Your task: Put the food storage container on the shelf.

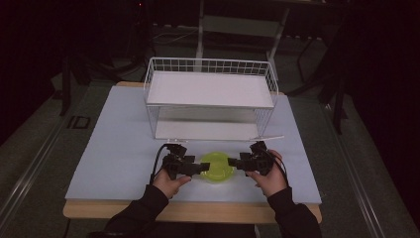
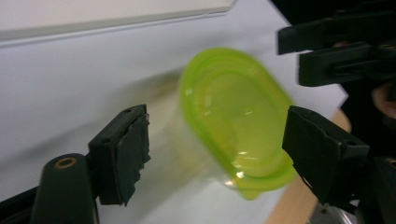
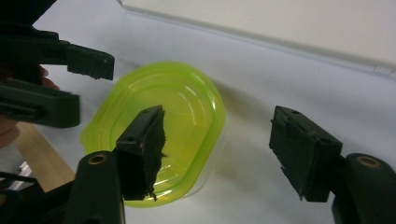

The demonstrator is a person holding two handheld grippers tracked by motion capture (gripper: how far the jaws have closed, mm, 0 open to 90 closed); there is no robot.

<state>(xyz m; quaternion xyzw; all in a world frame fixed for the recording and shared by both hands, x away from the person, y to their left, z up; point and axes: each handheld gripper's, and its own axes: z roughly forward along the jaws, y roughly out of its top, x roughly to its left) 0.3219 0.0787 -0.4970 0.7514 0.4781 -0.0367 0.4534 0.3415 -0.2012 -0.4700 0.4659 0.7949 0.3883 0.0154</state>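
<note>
- The green lidded container [image 1: 216, 166] sits on the counter [image 1: 114, 148], near its front edge, just in front of the white wire rack [image 1: 210, 96].
- Our left gripper [image 1: 204, 167] comes at it from the left, jaws partly apart with the container between them; the pads do not yet press on it.
- Our right gripper [image 1: 231, 162] meets it from the opposite side, jaws likewise part open around the rim, gripping nothing.
- We judge that we flank it from both ends so the container can be lifted level, probably toward the rack.
</note>
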